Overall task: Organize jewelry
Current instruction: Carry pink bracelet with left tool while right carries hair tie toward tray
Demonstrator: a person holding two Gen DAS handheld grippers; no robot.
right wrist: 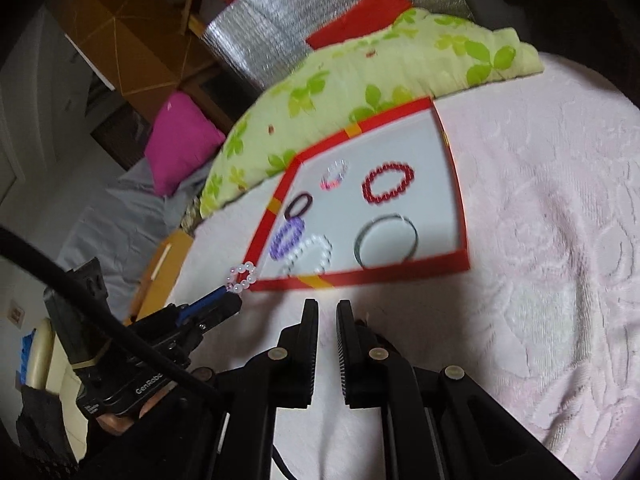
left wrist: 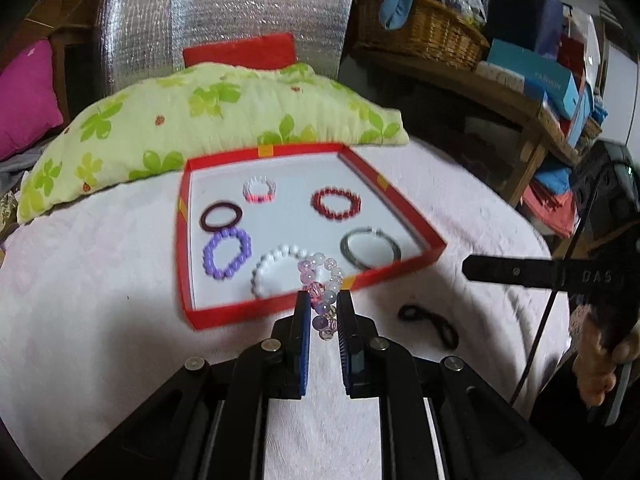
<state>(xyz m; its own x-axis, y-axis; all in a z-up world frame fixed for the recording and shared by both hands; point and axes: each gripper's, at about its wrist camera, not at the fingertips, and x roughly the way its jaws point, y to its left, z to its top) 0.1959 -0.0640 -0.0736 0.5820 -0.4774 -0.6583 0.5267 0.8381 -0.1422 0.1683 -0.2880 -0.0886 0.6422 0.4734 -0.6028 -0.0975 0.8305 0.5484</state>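
My left gripper (left wrist: 324,300) is shut on a pink and lilac bead bracelet (left wrist: 322,280) and holds it up just before the front wall of a red tray (left wrist: 400,194). The tray holds several bracelets: purple beads (left wrist: 227,253), white beads (left wrist: 276,270), red beads (left wrist: 337,203), a dark ring (left wrist: 221,216), a grey bangle (left wrist: 370,248), a clear one (left wrist: 259,189). A black hair tie (left wrist: 430,322) lies on the pink blanket, right of the left gripper. In the right wrist view the left gripper (right wrist: 230,294) carries the bracelet (right wrist: 241,278) by the tray's (right wrist: 456,184) near left corner. My right gripper (right wrist: 327,306) is nearly closed and holds nothing.
A green flowered pillow (left wrist: 208,120) lies behind the tray, with a magenta cushion (left wrist: 26,96) at the left. A wicker basket (left wrist: 420,32) and boxes (left wrist: 536,76) sit on a wooden shelf at the right. The pink blanket (right wrist: 540,260) spreads around the tray.
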